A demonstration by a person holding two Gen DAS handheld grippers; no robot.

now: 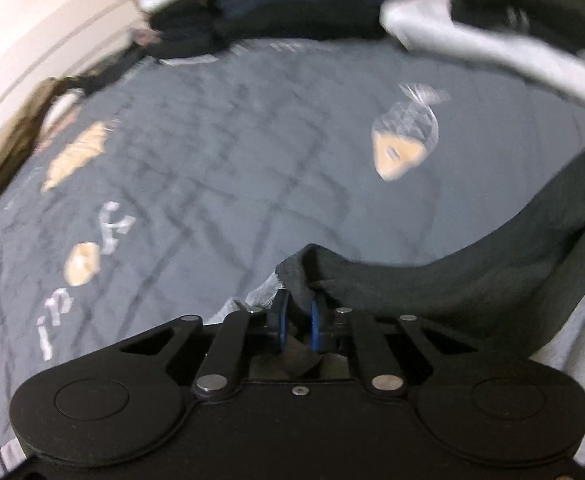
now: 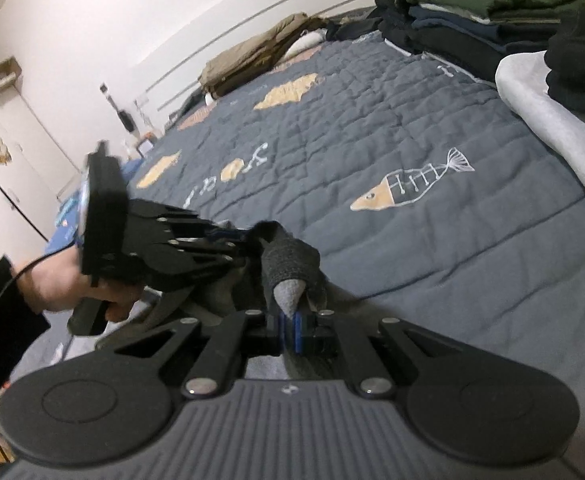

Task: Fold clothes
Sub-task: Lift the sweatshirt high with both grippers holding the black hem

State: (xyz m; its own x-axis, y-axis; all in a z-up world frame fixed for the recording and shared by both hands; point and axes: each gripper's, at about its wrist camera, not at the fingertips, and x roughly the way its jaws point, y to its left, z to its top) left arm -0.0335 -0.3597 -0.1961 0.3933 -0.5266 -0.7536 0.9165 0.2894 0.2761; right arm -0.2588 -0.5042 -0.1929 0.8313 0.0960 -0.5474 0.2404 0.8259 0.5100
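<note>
Garment: a dark sock [image 2: 288, 260] is held just above the quilt's near edge, a grey toe tip pointing down toward the right gripper; in the left wrist view dark cloth [image 1: 432, 280] trails off to the right.
Right gripper [image 2: 291, 330]: clenched on the sock's grey tip, pinning one end, likely as an anchor for the fold.
Left gripper [image 1: 297, 322]: jaws drawn in on a dark edge of the cloth, gripping it; it comes in from the left beside the right one, seemingly to take the other end. A hand [image 2: 64, 284] holds its handle.
Surface: a grey quilt [image 2: 372, 128] with fish and lettering covers the bed.
Room: a stack [image 2: 472, 20] of folded clothes sits at the far corner; white wall and wardrobe to the left.
</note>
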